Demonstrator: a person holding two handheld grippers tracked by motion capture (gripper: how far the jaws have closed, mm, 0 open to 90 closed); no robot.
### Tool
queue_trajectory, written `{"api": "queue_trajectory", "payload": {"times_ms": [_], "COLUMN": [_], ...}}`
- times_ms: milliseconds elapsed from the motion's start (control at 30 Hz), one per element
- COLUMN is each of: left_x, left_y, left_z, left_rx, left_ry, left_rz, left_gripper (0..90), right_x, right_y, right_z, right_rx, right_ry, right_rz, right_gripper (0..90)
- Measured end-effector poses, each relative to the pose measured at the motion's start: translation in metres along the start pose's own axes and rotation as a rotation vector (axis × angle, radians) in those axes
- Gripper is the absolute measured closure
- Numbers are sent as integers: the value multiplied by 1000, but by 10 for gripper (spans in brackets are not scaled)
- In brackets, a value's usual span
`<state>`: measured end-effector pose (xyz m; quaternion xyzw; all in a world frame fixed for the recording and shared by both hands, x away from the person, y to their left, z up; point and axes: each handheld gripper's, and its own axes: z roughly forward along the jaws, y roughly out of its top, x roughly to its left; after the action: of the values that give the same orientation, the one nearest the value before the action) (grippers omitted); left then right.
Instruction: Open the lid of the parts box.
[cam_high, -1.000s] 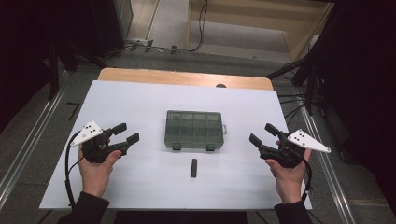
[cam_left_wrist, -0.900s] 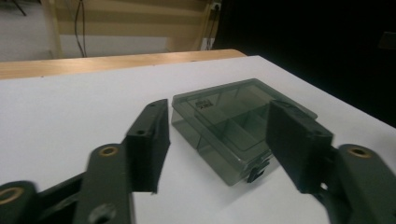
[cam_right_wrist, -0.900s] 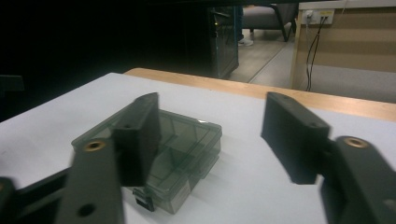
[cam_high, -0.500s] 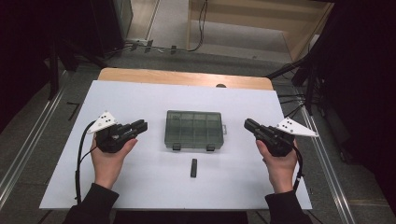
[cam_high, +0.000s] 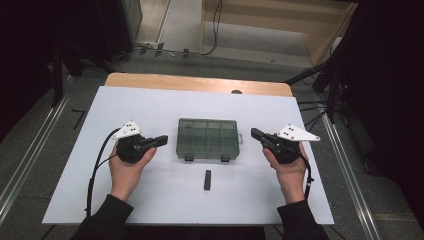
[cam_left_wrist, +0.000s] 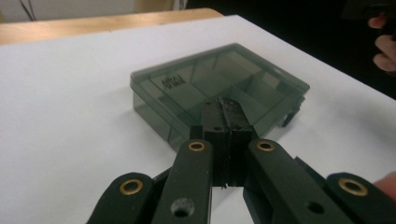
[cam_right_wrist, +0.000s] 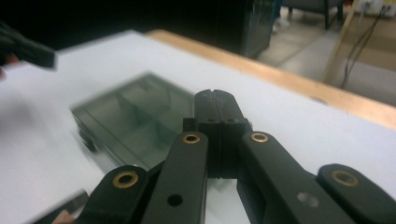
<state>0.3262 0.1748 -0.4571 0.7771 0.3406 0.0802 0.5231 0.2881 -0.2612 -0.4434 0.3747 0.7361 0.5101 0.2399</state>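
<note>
In the high view, a smoky green see-through plastic box lies flat near the middle of the white sheet that covers the wooden table. The box is divided into small compartments, and two latches are on its near side. A small black bar lies alone between the box and the near edge of the sheet. The left gripper is just beside the left end of the box and the right gripper just beside the right end; both point at the box and nothing stands between. Each gripper has its jaws together, having just been closing, with nothing between them. Black cables trail from both grippers toward the near edge.

In the left gripper view, the black jaws are pressed together in front of the box. Raised letters on the lid are too small to read. A hand is cut off at the right border.

In the right gripper view, the jaws are together and the box behind them is blurred, so its compartments are hard to make out.
</note>
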Motion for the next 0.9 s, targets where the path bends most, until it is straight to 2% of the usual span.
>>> {"api": "queue_trajectory", "payload": {"times_ms": [100,133,167,200,233,267,333,367,400,567,700,800,900], "left_x": [6,6,7,8,8,8,8,9,9,8,9,8,7], "left_y": [-7,-7,-9,-13,-13,-15,-19,-20,-22,-25,-28,-29,-30], "left_z": [3,3,4,8,8,9,13,14,16,23,28,30,33], "left_rx": [24,24,34,53,53,67,92,103,122,153,180,193,188], "left_ry": [-11,-11,-13,-20,-20,-23,-33,-35,-36,-54,-60,-61,-74], "left_rz": [-18,-18,-21,-30,-30,-27,-32,-32,-32,-32,-28,-22,-42], "left_gripper": [894,894,894,894,895,895,895,895,895,895,895,895,895], "right_x": [0,0,3,4,4,5,5,5,3,0,1,1,-1], "right_y": [-7,-7,-9,-10,-10,-13,-15,-18,-23,-29,-31,-34,-38], "right_z": [8,8,11,12,12,15,17,18,19,23,26,27,29], "right_rx": [71,71,106,117,117,137,146,154,163,208,248,256,277], "right_ry": [9,9,12,18,18,23,24,32,61,87,95,106,120], "right_rz": [-21,-21,-24,-18,-18,2,4,16,35,29,-5,-5,-1], "right_gripper": [888,888,888,888,888,888,888,888,887,886,887,887,887]}}
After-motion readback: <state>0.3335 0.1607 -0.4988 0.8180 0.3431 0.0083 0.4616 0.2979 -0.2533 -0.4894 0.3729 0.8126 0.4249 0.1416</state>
